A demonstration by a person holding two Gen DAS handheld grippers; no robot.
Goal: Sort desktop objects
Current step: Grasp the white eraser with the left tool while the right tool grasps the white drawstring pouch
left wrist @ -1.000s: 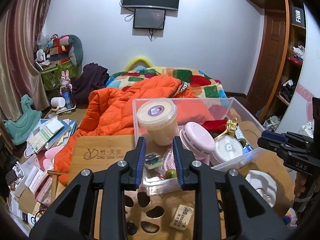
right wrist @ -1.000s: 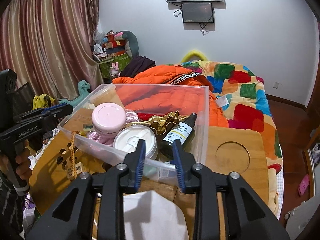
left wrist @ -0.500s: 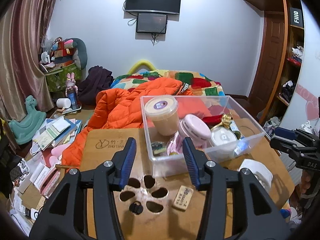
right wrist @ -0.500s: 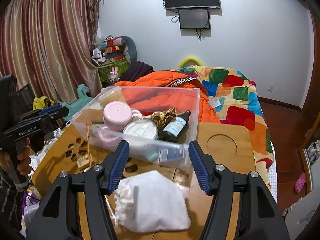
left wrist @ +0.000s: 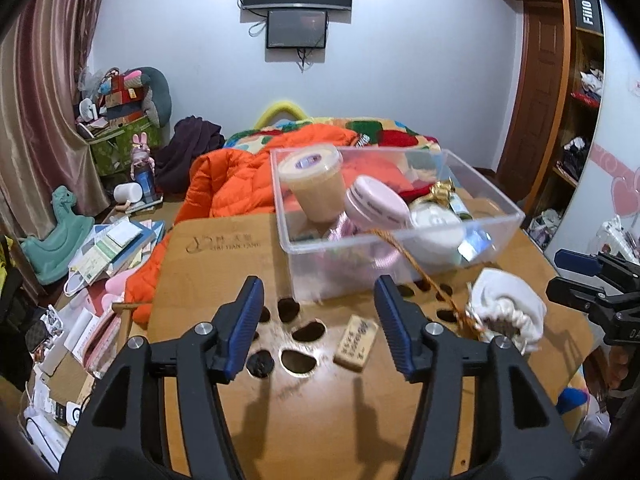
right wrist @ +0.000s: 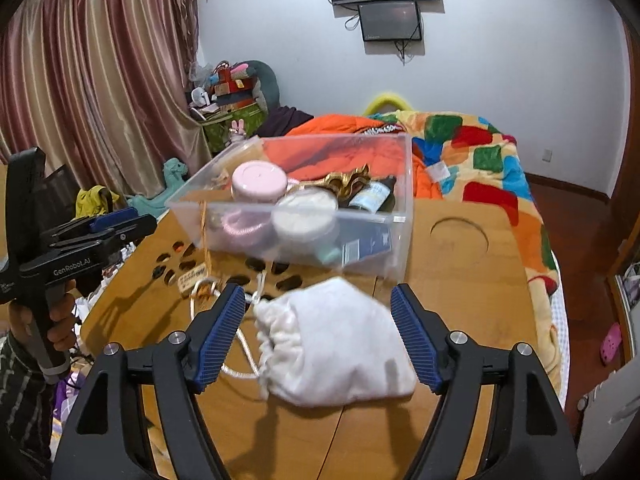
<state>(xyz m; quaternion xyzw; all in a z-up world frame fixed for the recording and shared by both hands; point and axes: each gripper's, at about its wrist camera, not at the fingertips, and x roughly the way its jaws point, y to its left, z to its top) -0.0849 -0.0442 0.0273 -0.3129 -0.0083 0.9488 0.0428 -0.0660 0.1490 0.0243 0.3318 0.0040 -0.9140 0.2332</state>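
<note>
Landmark: the clear plastic box (left wrist: pixel 400 248) on my wooden table (left wrist: pixel 224 248); every place below is given from it.
My left gripper (left wrist: pixel 318 326): left of the box's front, over the table's cut-out holes; its jaws have just been opening and stand spread, with nothing between them.
Wooden tag (left wrist: pixel 356 343): in front of the box, flat on the table, just right of the holes.
Cord (left wrist: pixel 416 268): hangs over the box's front wall and runs down toward the pouch.
Box contents: a beige tub (left wrist: pixel 316 188) at the back left, a pink jar (left wrist: pixel 378 204) and a white jar (left wrist: pixel 434 226) further right.
White pouch (right wrist: pixel 340 344): in front of the box, on the table.
My right gripper (right wrist: pixel 318 334): in front of the box; its jaws have just been opening and stand spread either side of the pouch, pads clear of it.
</note>
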